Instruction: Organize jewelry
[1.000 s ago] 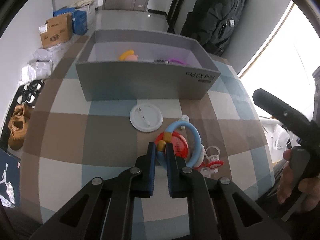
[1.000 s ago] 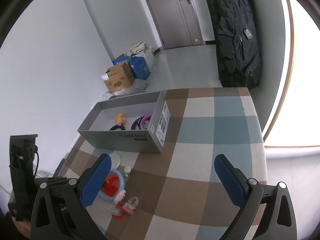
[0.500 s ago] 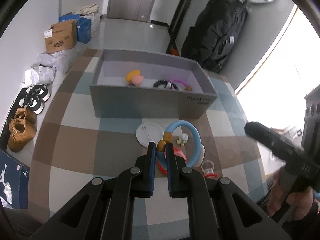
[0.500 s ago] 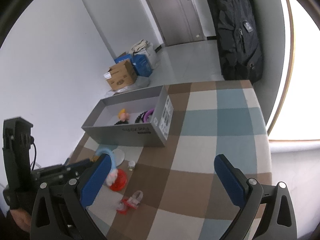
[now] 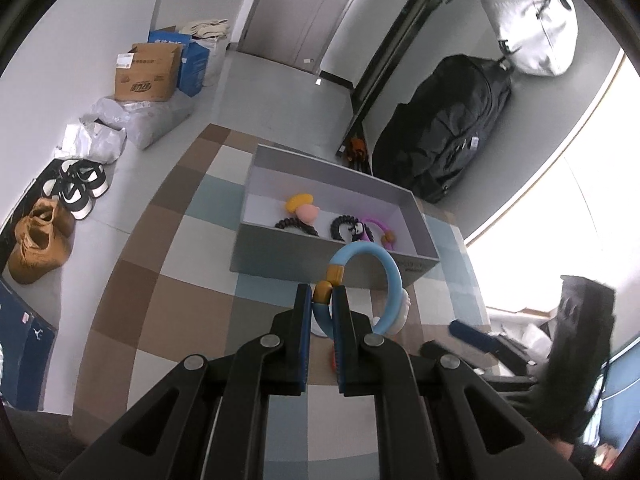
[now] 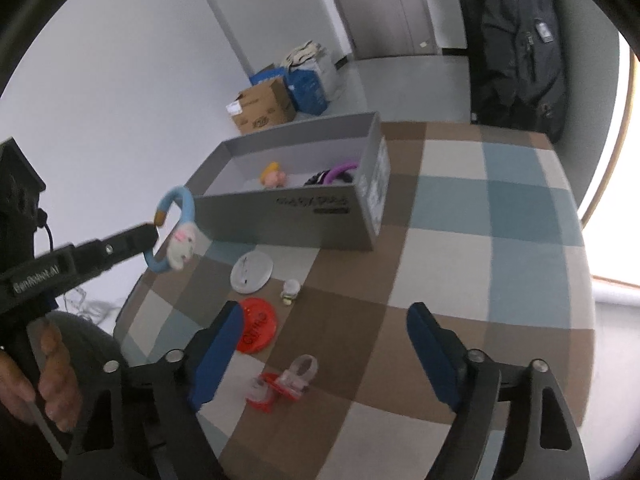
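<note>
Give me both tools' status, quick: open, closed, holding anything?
Left tool: closed on the blue bracelet, lifted off the table.
Right tool: open, holding nothing; its jaws have just been closing.

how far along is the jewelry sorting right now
Partly done: the grey box already holds a yellow-and-pink piece, black coils and a purple band. In hand: the left gripper grips the blue bracelet. Left on the table: white disc, red disc, small charm, red-and-clear piece. The right gripper, just closing somewhat, holds nothing.

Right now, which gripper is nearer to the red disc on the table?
Right. The right gripper hovers open just over the red disc; the left gripper holds the blue bracelet up near the grey box.
</note>
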A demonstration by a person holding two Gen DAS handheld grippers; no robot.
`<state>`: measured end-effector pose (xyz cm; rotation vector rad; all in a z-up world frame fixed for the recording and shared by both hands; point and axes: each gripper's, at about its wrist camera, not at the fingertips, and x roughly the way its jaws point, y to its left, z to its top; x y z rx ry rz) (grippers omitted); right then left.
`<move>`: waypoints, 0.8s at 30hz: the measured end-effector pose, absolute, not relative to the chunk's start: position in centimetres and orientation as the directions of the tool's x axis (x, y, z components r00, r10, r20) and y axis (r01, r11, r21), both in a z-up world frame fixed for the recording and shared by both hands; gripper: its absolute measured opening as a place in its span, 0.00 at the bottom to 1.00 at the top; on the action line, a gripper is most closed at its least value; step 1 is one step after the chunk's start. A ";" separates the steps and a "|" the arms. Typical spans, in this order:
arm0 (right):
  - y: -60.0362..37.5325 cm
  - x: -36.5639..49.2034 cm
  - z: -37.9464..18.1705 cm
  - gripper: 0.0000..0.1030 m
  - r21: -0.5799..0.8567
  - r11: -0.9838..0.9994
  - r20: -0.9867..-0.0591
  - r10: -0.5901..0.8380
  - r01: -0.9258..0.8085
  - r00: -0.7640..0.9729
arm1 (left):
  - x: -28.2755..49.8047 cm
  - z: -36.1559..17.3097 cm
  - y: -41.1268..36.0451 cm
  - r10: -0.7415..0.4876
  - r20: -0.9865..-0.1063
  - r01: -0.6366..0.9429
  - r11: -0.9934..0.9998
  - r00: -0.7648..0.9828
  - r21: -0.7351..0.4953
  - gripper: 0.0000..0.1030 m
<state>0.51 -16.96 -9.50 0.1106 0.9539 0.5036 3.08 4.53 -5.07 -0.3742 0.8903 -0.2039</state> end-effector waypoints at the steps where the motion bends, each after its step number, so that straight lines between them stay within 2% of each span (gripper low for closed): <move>1: -16.6 0.6 -9.7 0.74 0.315 0.875 -0.756 0.465 -0.367 0.461 | 3.1 -5.0 4.6 -0.328 -0.715 0.016 0.914 0.617 -0.405 0.05; 4: -15.9 1.1 -10.2 0.69 0.327 0.871 -0.764 0.472 -0.367 0.440 | 3.2 -5.0 4.7 -0.333 -0.711 0.020 0.912 0.619 -0.410 0.05; 9: -14.4 1.5 -10.5 0.52 0.322 0.867 -0.773 0.473 -0.380 0.424 | 3.2 -5.0 5.0 -0.339 -0.710 0.031 0.912 0.617 -0.409 0.05; 16: -13.4 2.2 -11.0 0.41 0.286 0.877 -0.786 0.445 -0.385 0.429 | 3.4 -5.0 5.3 -0.349 -0.708 0.038 0.909 0.614 -0.415 0.05; 20: -13.0 2.3 -11.1 0.24 0.275 0.880 -0.792 0.436 -0.388 0.427 | 3.3 -5.0 5.3 -0.347 -0.711 0.043 0.912 0.612 -0.409 0.05; 22: -12.9 2.2 -11.0 0.20 0.245 0.887 -0.797 0.414 -0.392 0.440 | 3.4 -4.9 5.3 -0.347 -0.711 0.043 0.912 0.611 -0.408 0.05; 24: -12.8 2.0 -11.0 0.12 0.228 0.888 -0.799 0.405 -0.400 0.444 | 3.4 -5.0 5.3 -0.348 -0.711 0.043 0.912 0.611 -0.409 0.05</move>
